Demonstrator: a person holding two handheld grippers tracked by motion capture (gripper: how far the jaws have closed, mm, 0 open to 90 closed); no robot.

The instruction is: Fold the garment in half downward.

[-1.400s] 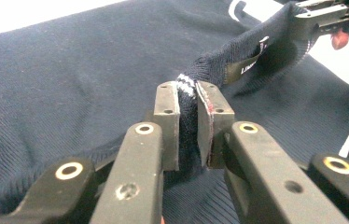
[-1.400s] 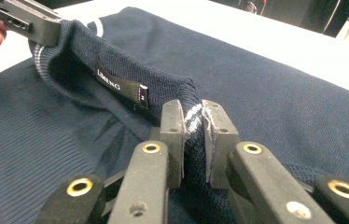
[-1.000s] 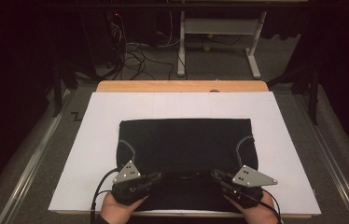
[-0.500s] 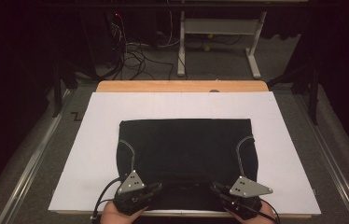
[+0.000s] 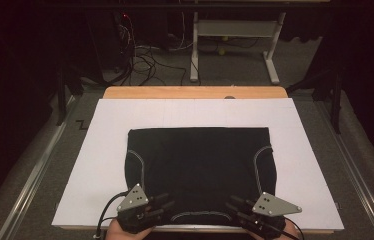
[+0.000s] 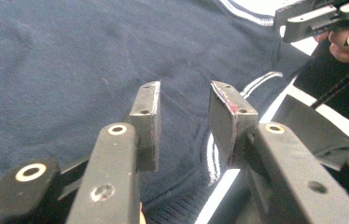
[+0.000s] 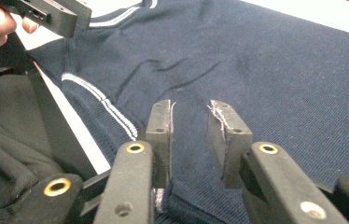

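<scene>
Sweater (image 5: 200, 170), dark navy with thin white stripes at the seams, lay flat and folded on the white sheet (image 5: 100, 165) that covered the desk (image 5: 195, 92). Its long axis ran from left to right across the sheet, and its near edge, with the striped collar, lay close to the person's side.

Both grippers stood at this near edge. The left gripper (image 5: 162, 205) was at the near left corner and the right gripper (image 5: 235, 205) at the near right corner, each pointing inward and forward over the cloth. So each hand was nearest to its own corner, and the body of the sweater lay forward from the jaws, away from the person.

The jaws of both grippers had just been opening. In the left gripper view the left gripper (image 6: 184, 116) had a clear gap, and the knit showed through it without being pinched. In the right gripper view the right gripper (image 7: 189, 126) was also released; a low ridge of cloth ran between its pads, but they did not press on it.

I judge the cloth was just let go.
</scene>
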